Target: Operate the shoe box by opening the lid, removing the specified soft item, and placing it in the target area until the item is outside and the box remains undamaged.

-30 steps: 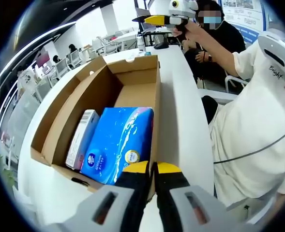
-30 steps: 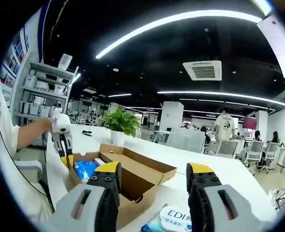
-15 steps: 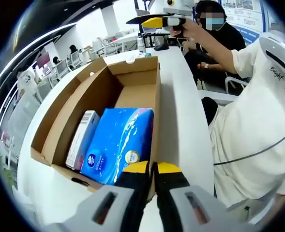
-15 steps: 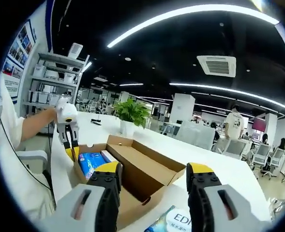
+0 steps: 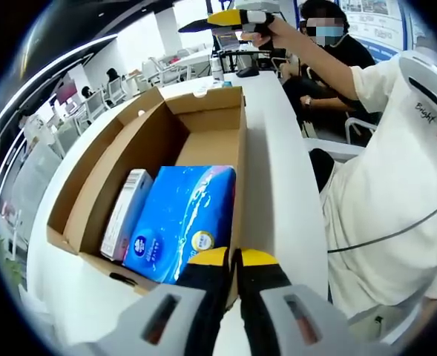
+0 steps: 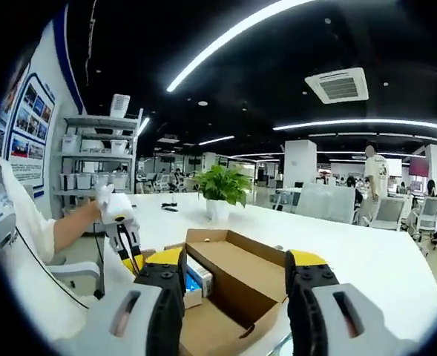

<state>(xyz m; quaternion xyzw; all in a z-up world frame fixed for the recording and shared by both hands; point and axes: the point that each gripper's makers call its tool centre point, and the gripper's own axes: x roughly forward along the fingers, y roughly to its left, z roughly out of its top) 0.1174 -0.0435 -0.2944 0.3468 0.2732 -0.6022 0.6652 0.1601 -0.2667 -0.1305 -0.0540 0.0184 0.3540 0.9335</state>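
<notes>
The shoe box (image 5: 166,159) sits open on the white table (image 5: 277,185), lid flap folded out flat to one side. Inside, at the near end, there's a blue soft pack of tissues (image 5: 181,219) lying flat, and tucked beside it, against the box wall, a smaller white carton (image 5: 126,213). The far half of the box floor is bare cardboard.

Left gripper (image 5: 233,259): jaws pressed together, yellow tips right at the near rim of the box by the corner of the tissue pack, and whether they pinch the cardboard edge cannot be told.

Right gripper (image 6: 235,259): jaws spread wide with nothing between them, held up in the air above the far end of the table. From its view the box lies below, with a potted plant (image 6: 219,194) on the table beyond it.
</notes>
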